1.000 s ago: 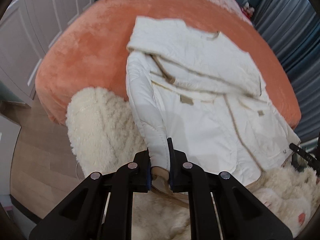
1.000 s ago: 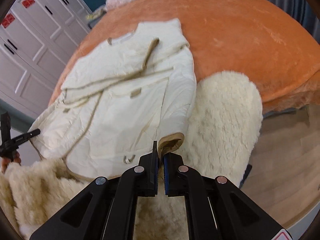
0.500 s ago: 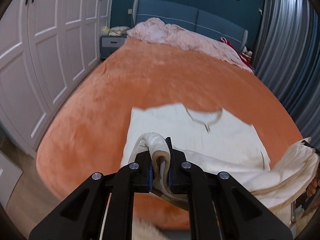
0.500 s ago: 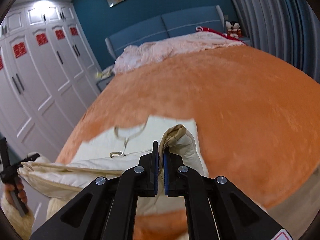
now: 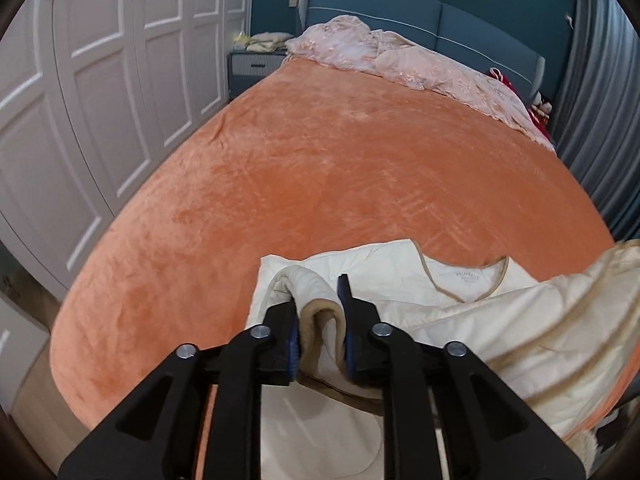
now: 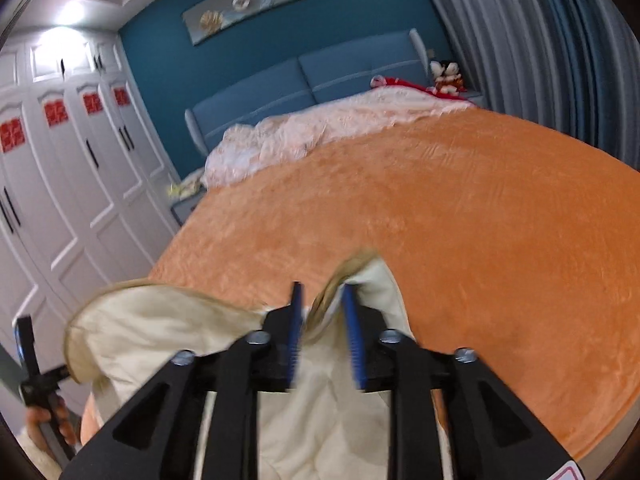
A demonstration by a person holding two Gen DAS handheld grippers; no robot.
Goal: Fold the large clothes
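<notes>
Orange plush bedding [image 5: 340,168] covered the bed, with white wardrobe doors [image 5: 100,80] at nine o'clock and a blue headboard [image 5: 460,28] at twelve o'clock. The left gripper [image 5: 320,320] had just been opening its jaws; they stood slightly apart with the tan-trimmed cuff [image 5: 320,316] of the cream jacket [image 5: 500,320] looped loosely between them, and whether the pads still pressed on it could not be told. The right gripper [image 6: 324,320] had likewise just been opening, its jaws clearly spread, with a trimmed fold of the jacket [image 6: 360,280] lying against the right-hand pad and sagging free. Outward from the jaws, the jacket lay at the near edge of the bed, collar and label toward twelve o'clock in the left view, its lower half carried up over the body. In judgement, the step in hand was the release after the bottom-to-top fold. The next move called for drawing both grippers back clear of the cloth without dragging the folded layer, then squaring the edges or taking the sides for a further fold.
</notes>
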